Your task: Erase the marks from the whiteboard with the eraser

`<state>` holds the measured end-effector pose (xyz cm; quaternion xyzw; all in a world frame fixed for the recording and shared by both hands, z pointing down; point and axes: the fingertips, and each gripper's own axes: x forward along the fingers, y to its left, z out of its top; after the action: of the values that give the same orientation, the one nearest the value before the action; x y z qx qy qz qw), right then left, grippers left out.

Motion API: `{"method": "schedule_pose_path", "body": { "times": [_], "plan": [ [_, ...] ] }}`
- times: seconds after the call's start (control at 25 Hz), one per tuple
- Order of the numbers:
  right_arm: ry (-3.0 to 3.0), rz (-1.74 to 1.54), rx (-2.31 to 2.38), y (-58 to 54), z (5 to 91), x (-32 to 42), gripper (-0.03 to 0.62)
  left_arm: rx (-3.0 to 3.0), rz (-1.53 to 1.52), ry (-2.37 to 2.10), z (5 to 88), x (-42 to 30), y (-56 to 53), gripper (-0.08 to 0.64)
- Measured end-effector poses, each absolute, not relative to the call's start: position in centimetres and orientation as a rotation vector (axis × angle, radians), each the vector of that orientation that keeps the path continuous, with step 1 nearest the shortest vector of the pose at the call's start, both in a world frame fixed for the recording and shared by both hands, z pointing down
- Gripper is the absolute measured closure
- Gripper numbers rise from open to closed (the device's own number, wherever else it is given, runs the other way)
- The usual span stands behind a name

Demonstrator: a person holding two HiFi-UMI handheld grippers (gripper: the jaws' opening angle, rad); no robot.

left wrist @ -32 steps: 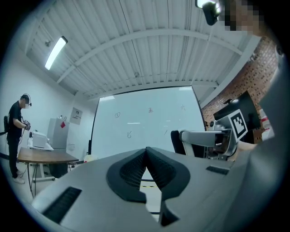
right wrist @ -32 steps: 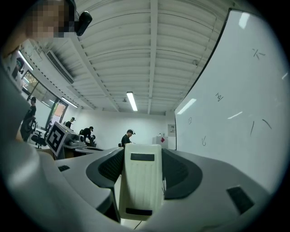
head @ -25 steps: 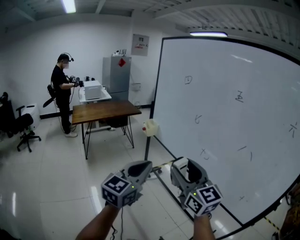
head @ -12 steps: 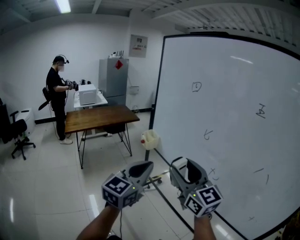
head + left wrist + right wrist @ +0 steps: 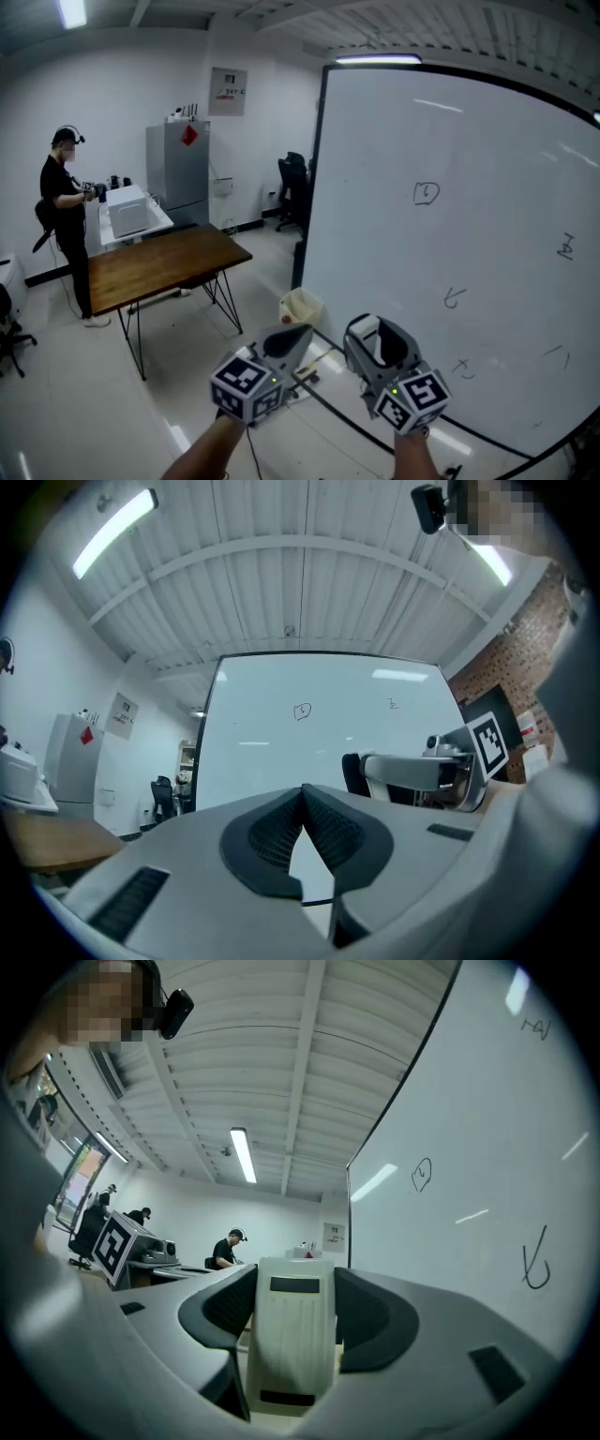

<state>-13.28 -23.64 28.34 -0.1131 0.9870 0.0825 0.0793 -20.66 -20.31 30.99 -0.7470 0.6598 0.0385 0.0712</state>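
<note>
The glossy pale floor [image 5: 84,403] is carrying a brown wooden surface [image 5: 159,262] on thin black legs, a grey cabinet [image 5: 178,169], a dark office chair [image 5: 292,187] and a pale bin [image 5: 302,306] just beside the whiteboard [image 5: 469,141]. Behind, a white box [image 5: 129,208] is sitting on a white surface [image 5: 161,221].

**A:** What room lies ahead of the right gripper [image 5: 378,330]?

**B:** Open air as far as the whiteboard [image 5: 487,131], which rises ahead and to its right. The eraser [image 5: 292,1344] fills the gap between its jaws.

**A:** And ahead of the left gripper [image 5: 289,337]?

**B:** Its jaws are pressed together. The board's dark frame post [image 5: 312,187] stands ahead, and a pale bin [image 5: 300,305] sits at the foot, near the tips.

**A:** Further left?

**B:** Bare floor [image 5: 94,403] close by. A wooden table [image 5: 159,267] stands well off to the front-left, with a person [image 5: 64,206] at its far side.
</note>
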Motion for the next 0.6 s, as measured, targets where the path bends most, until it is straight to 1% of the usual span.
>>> {"method": "schedule_pose_path", "body": {
  "times": [0.08,0.28,0.6],
  "plan": [
    [2.939,0.255,-0.44,-24.7,27.9,-14.3,0.333,-2.302,0.12,1.92,30.9,-22.3,-21.9,0.56],
    [2.902,0.284,-0.714,-26.0,27.4,-14.0,0.333,-2.466,0.169,1.718,30.3,-23.1,-24.6,0.56],
    [2.782,0.35,-0.936,-30.5,25.6,-10.4,0.333,-2.557,0.179,1.516,28.7,-20.4,-30.9,0.56]
  ]
}}
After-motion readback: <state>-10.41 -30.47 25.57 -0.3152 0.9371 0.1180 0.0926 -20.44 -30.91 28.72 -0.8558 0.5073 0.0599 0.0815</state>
